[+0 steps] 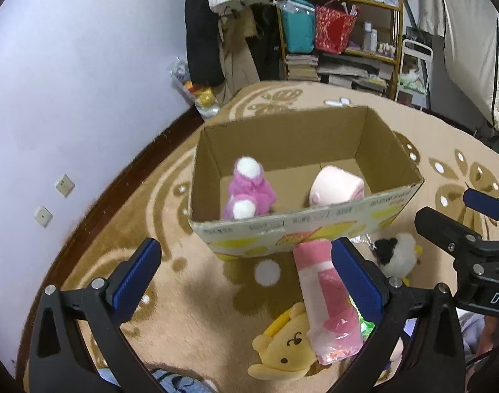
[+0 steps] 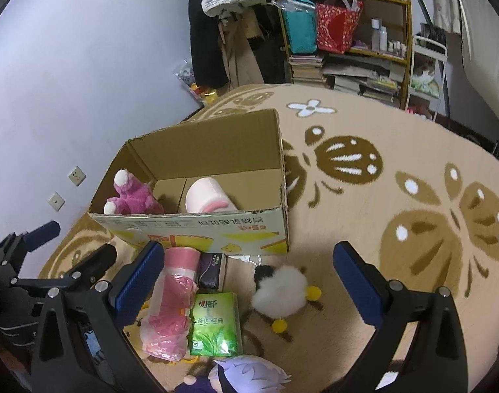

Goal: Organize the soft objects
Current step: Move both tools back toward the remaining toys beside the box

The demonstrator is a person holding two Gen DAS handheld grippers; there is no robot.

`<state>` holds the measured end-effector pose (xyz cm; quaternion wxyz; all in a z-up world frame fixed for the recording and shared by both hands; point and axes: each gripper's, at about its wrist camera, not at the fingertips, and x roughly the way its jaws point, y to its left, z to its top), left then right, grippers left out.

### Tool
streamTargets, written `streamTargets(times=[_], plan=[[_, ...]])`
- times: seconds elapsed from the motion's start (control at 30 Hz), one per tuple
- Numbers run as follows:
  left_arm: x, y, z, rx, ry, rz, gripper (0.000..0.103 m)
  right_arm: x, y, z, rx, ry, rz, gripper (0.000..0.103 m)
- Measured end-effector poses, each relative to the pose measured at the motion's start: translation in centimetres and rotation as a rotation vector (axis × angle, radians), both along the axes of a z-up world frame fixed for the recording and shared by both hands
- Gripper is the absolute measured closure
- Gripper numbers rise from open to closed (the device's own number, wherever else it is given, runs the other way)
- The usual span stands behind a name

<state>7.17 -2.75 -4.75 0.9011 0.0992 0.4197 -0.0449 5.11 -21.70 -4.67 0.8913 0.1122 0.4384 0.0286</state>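
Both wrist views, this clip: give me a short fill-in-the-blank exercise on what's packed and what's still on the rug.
1. The box already holds ____ soft items: a magenta plush and a pale pink plush.
2. The green tissue pack lies on the ____, outside the box.
3. Both tongs, left and right, are ____ and hold nothing.
4. The yellow bear lies partly under the ____ roll.

Missing words: two; rug; open; pink

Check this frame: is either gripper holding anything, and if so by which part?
Nothing is held. The left gripper and the right gripper are both open above the toys on the rug, in front of the cardboard box.
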Motion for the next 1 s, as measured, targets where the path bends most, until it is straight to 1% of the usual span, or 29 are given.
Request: streamTargets(times=[0.1,0.4,0.67,0.7,0.73,0.8,0.83,0.97,1.0], plan=[[0.3,0.0,-0.7,-0.011,0.033,0.004,0.0,0.1,-0.2,-0.5,0.004,0.015,-0.006,0.0],[0.7,-0.7,-2.6,0.029,0.101,-0.022,0.0,0.7,-1.0,-2.3,0.029,0.071,-0.033,0.0],[1.1,-1.4,-4.4,0.057,0.172,-0.05,0.0,1.4,-1.3,-4.5,0.052,0.161,-0.046,0.0],[1.2,-1.5,-4.7,0.058,0.182,-0.053,0.0,1.5,-1.4,-4.8,0.056,0.172,-0.045,0.003],[1.2,-1.5,-5.0,0.058,0.192,-0.056,0.0,1.6,-1.4,-5.1,0.061,0.183,-0.045,0.008],[1.4,-1.7,-5.4,0.062,0.207,-0.058,0.0,1.9,-1.5,-5.8,0.063,0.21,-0.047,0.015],[1.5,-1.8,-5.6,0.07,0.206,-0.057,0.0,2.0,-1.5,-6.2,0.062,0.221,-0.045,0.017],[1.8,-2.3,-6.3,0.083,0.211,-0.068,0.0,2.7,-1.4,-7.6,0.072,0.264,-0.039,0.019],[1.9,-2.4,-6.5,0.084,0.214,-0.072,0.0,2.9,-1.4,-7.8,0.075,0.273,-0.039,0.021]])
